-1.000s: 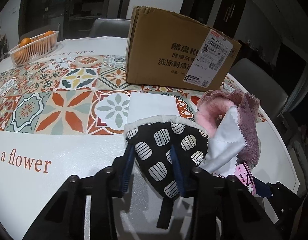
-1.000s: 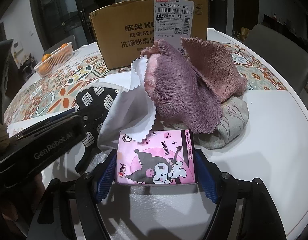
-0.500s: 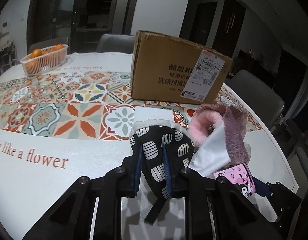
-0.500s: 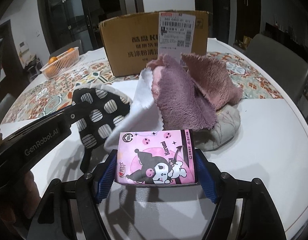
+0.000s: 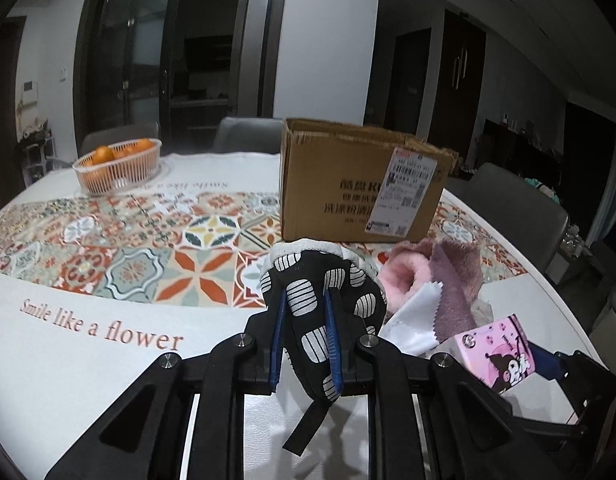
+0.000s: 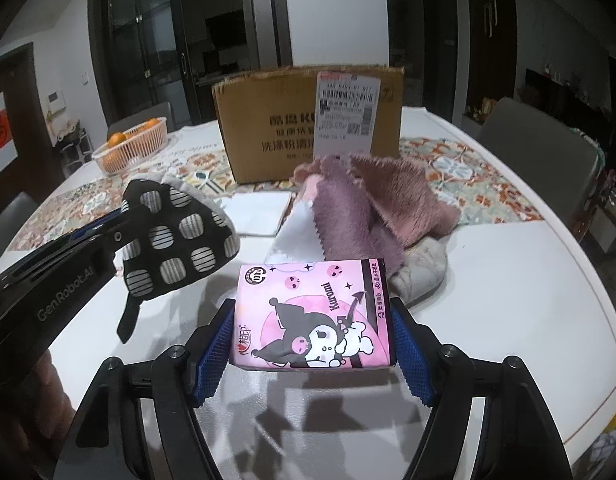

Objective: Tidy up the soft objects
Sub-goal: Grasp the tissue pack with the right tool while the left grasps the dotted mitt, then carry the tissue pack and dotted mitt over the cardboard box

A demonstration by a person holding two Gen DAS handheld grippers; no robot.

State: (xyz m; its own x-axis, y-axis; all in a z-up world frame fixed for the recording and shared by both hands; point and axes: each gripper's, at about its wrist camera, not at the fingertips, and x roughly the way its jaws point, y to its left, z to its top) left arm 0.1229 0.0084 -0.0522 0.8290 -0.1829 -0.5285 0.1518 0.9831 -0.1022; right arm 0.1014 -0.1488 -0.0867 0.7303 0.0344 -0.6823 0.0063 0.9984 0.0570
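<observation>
My left gripper (image 5: 306, 334) is shut on a black oven mitt with white striped spots (image 5: 320, 308), lifted off the table with its strap hanging down; the mitt (image 6: 176, 236) also shows at the left of the right wrist view. My right gripper (image 6: 312, 344) is shut on a pink tissue pack with a cartoon print (image 6: 314, 320), raised above the table; the same pack (image 5: 496, 354) appears at the right of the left wrist view. A purple-pink plush cloth (image 6: 372, 208) lies heaped behind it over a white cloth (image 6: 296, 236) and a grey one (image 6: 422, 268).
An open cardboard box (image 5: 360, 184) with a shipping label stands at the back of the round table (image 5: 88, 360). A basket of oranges (image 5: 118, 166) sits far left. A folded white cloth (image 6: 260, 214) lies before the box. Grey chairs (image 5: 516, 216) ring the table.
Both grippers rose from the table. The left jaws narrowed on the mitt and lifted it clear; the right one lifted the tissue pack away from the cloth pile.
</observation>
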